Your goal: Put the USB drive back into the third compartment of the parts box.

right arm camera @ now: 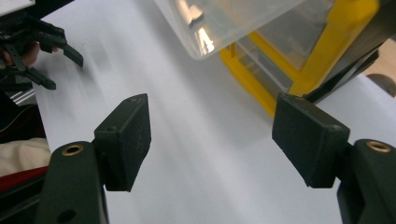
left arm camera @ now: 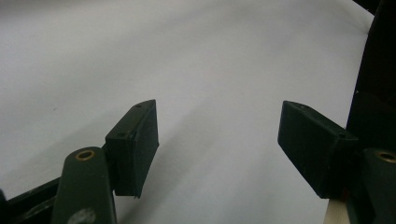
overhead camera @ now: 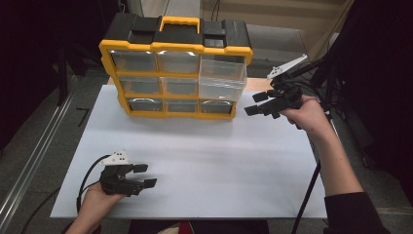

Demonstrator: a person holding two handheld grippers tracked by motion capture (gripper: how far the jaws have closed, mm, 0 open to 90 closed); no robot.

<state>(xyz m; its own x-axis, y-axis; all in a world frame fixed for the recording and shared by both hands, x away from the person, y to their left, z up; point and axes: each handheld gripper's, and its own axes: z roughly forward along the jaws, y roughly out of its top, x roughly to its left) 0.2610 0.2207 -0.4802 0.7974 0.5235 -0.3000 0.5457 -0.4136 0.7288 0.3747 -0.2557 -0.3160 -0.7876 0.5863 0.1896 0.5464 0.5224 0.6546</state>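
Nine clear drawers (overhead camera: 222, 75) (one pulled out), two grippers (overhead camera: 258, 103).

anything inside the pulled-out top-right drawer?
The clear drawer of the yellow organizer looks empty through its front wall; glare hides part of its floor. The right gripper hangs open beside it.

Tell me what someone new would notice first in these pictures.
The yellow and black drawer box stands at the far edge of the white table, with its clear top right drawer pulled out towards the person. The right tool hangs open just beside that drawer, holding nothing. The left tool rests open near the table's front left corner.
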